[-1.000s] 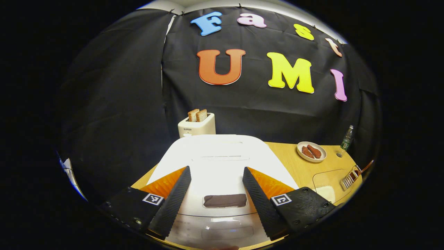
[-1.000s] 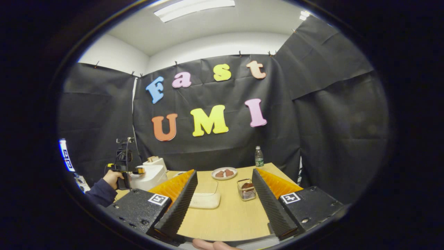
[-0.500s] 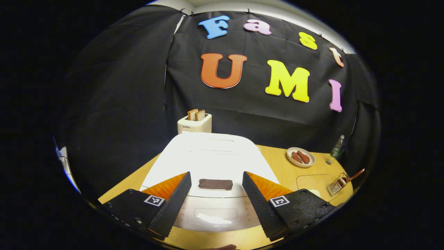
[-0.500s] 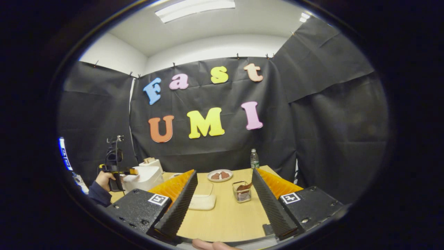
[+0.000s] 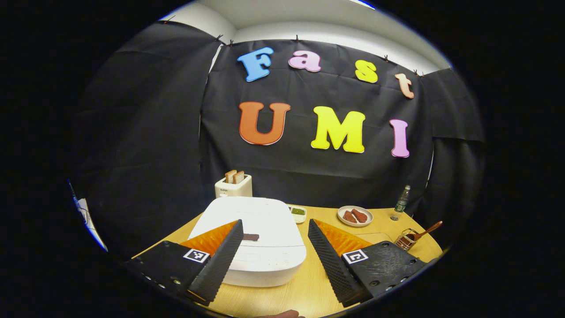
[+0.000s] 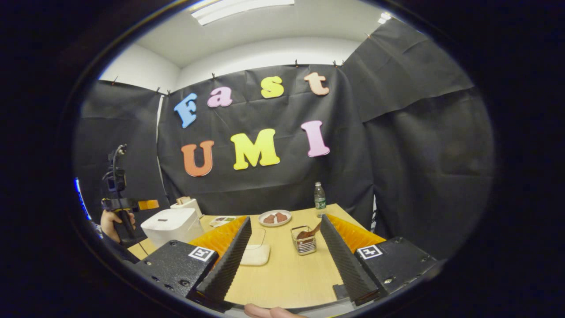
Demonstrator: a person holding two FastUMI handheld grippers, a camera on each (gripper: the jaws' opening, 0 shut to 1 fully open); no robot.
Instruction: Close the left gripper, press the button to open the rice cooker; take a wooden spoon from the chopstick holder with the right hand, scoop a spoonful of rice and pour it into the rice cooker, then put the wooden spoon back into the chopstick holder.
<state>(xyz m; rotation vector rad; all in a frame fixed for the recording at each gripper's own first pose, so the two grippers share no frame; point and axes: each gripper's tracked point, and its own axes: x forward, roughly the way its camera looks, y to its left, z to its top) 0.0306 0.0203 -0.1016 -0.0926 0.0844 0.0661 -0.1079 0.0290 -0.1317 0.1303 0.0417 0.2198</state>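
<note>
Facing closed rice cooker [image 5: 251, 240]

Black cloth wall [image 6: 397, 145] behind a wooden table [image 6: 287, 274], ceiling light [image 6: 240, 6] overhead.

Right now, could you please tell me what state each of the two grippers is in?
Left gripper: open, holding nothing, above the table in front of the closed rice cooker.
Right gripper: open, holding nothing, pointed toward the chopstick holder.
</note>
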